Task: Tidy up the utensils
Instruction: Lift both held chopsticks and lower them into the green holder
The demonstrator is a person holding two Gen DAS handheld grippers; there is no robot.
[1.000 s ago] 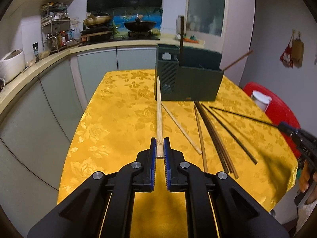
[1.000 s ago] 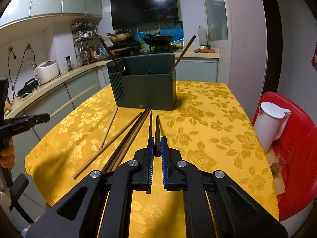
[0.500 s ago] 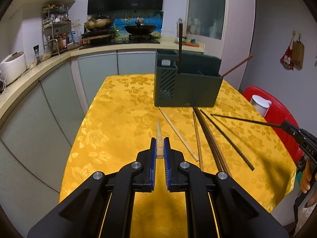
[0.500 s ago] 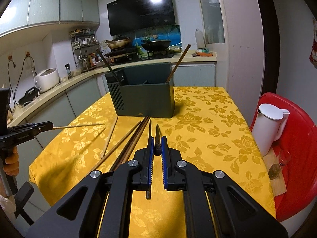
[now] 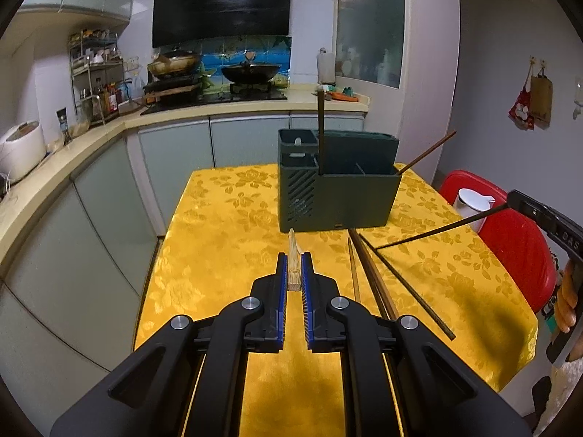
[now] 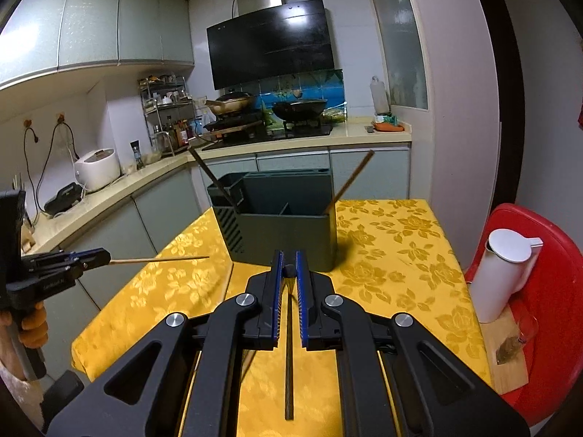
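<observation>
My left gripper [image 5: 293, 273] is shut on a light bamboo chopstick [image 5: 293, 255] and holds it above the yellow table, pointing at the dark green utensil holder [image 5: 339, 189]. My right gripper [image 6: 288, 273] is shut on a dark chopstick [image 6: 289, 357], raised in front of the holder [image 6: 288, 229]. In the left wrist view the right gripper [image 5: 517, 200] holds that dark chopstick [image 5: 437, 227] out to the left. In the right wrist view the left gripper [image 6: 102, 258] holds the bamboo chopstick [image 6: 160, 259] level. Two dark chopsticks stand in the holder [image 5: 321, 127].
Several chopsticks [image 5: 375, 284] lie on the yellow tablecloth [image 5: 226, 240] right of my left gripper. A white jug [image 6: 506, 276] stands on a red chair [image 6: 546, 327] to the right. Kitchen counter and cabinets [image 5: 91, 196] run along the left.
Both grippers rose from the table with their chopsticks. The bamboo chopstick tipped toward level, and the dark chopstick came off the cloth.
</observation>
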